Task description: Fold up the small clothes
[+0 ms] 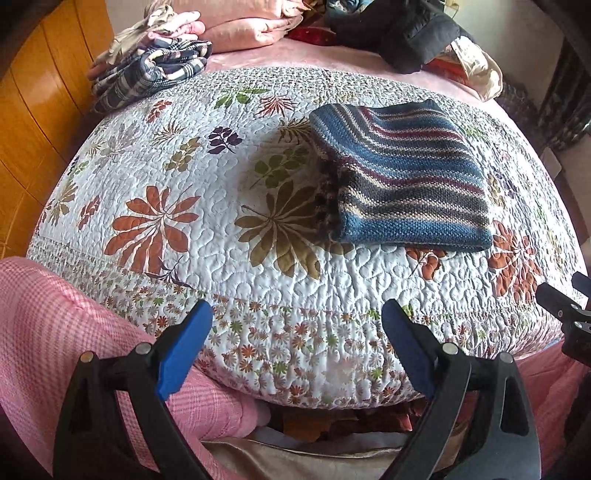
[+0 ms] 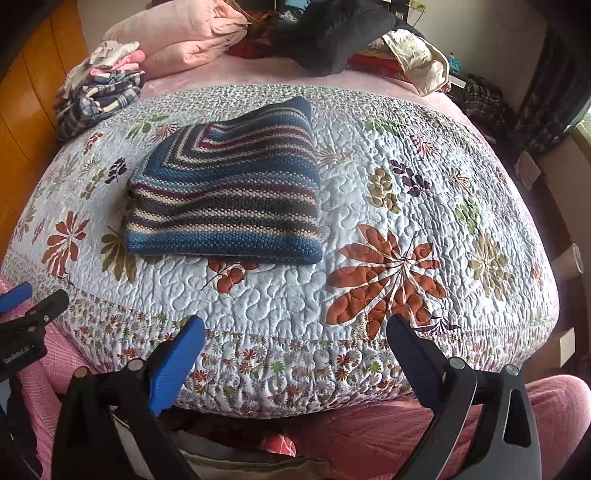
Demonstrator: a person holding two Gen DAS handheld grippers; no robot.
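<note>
The striped knit is lying folded into a thick, squared-off packet on the quilt, flat and settled, with nothing touching it; you are looking at one garment that seems finished, its blue band turned toward you and its layers stacked evenly, probably so it can be lifted away as a single bundle. It is sitting toward the middle of the leaf-printed cover, well clear of the near edge, which is leaving you bare working room in front. Your left gripper is hovering over the flowered border with its two blue fingers spread wide and holding nothing; your right gripper is doing the same beside it, jaws parted and empty, both drawn back from the cloth as though the fold is done. Farther off, one rumpled pile of plaid and pale clothes is waiting at the far left corner, likely the next work; behind it one pink folded blanket and one dark heap are crowding the head of the bed. I am counting two grippers, four fingers, one folded piece.
</note>
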